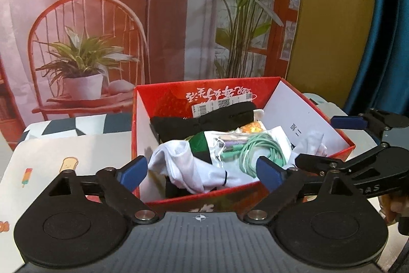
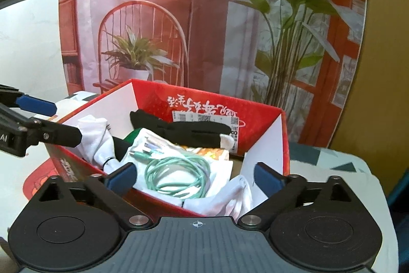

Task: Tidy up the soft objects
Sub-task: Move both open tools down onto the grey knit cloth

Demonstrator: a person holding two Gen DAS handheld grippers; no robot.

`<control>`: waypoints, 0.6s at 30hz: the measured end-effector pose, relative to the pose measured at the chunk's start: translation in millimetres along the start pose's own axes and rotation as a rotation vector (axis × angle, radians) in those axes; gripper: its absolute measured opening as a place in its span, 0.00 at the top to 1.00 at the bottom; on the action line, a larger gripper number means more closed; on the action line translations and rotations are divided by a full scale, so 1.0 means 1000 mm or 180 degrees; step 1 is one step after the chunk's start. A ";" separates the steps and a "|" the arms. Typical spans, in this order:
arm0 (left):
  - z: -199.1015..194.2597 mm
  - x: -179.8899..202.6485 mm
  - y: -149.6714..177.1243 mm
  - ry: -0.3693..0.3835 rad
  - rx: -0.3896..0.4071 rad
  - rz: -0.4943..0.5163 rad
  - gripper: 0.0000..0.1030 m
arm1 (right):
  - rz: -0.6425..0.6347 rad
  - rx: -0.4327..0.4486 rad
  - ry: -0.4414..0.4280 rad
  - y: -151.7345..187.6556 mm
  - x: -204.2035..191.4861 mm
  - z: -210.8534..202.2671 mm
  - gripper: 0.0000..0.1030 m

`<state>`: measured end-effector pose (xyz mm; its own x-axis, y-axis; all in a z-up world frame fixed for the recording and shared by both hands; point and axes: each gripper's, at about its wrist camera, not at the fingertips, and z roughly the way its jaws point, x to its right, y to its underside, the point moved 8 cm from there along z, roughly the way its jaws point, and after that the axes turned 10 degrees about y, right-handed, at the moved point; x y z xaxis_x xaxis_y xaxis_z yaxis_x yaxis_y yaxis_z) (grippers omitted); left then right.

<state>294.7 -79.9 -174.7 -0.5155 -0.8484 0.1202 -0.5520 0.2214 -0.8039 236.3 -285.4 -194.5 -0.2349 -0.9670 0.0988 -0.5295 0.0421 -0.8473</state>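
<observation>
I had both sets of jaws spread wide, gripping nothing, over the red box (image 1: 237,192) of white socks (image 1: 189,170); next I judged another soft item needed fetching.

Box top: open above red box (image 1: 258,91), free entry from overhead.
Box interior: crowded with white socks (image 1: 184,165), black sock (image 1: 204,123), green cable (image 2: 176,173).
Side approach: blocked by box walls.
</observation>
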 end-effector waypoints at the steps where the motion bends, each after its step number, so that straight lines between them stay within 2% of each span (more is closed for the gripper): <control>1: -0.003 0.000 0.002 -0.0017 -0.0005 -0.0012 0.07 | 0.0008 -0.0011 -0.0009 0.000 -0.002 -0.003 0.01; 6: -0.021 0.007 0.018 -0.0007 -0.0049 -0.0047 0.05 | 0.0020 -0.0039 -0.0049 0.004 -0.010 -0.022 0.00; 10: -0.035 0.010 0.044 0.0018 -0.0129 -0.0086 0.03 | 0.0160 -0.0053 -0.0129 0.018 -0.011 -0.039 0.00; 15: -0.040 0.004 0.094 0.0007 -0.0338 -0.0315 0.03 | 0.0264 -0.0127 -0.0167 0.054 -0.016 -0.055 0.00; 18: -0.036 -0.003 0.126 -0.0058 -0.0490 -0.0425 0.03 | 0.0328 -0.0199 -0.0093 0.081 -0.020 -0.058 0.00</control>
<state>202.8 -32.1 -255.6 -0.4198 -0.8834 0.2082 -0.7091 0.1761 -0.6827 150.8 -248.4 -234.4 -0.2673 -0.9636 -0.0030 -0.5538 0.1562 -0.8179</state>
